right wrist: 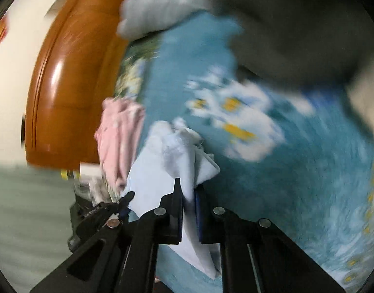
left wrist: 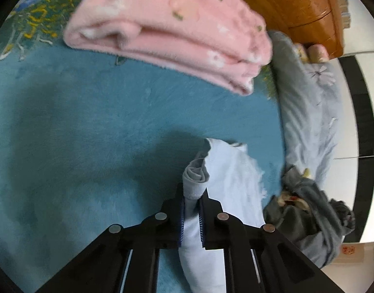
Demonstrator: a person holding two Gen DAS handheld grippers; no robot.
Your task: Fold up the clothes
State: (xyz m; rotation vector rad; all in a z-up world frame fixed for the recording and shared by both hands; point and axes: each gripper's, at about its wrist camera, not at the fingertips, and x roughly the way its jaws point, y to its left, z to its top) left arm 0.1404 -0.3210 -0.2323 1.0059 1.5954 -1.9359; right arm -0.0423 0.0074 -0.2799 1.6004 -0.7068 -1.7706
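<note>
Nearest, left side: my left claw [left wrist: 192, 196], jaws drawn in tight on a rolled, ribbed edge of the pale blue garment [left wrist: 232, 178]. The cloth bunches between the pads and trails past the claw toward the right, hanging just over the teal blanket [left wrist: 89, 122].

Nearest, right side: my right claw [right wrist: 188, 190], jaws likewise pinched together on another bunch of the same pale blue garment [right wrist: 177, 156]. Fabric runs down between the fingers and fans out crumpled ahead of the tips. The right view is smeared with motion. The other claw's black body shows at lower left of that view, touching the cloth's edge.

Beneath: teal blanket, fuzzy, covering the bed; a white and yellow flower print [right wrist: 235, 122] sits on it ahead of my right claw.

Middle, right of my left claw: a dark grey garment [left wrist: 313, 219], heaped and unfolded, near the blanket's edge.

Beyond that: a light grey-blue quilt [left wrist: 311, 102], rumpled, running along the blanket's right border.

Farther: a folded pink fleece garment [left wrist: 172, 29], stacked in layers on the blanket, well apart from the pale blue one.

Farthest: the wooden headboard [left wrist: 296, 7], orange-brown and glossy, behind the pink fleece.
</note>
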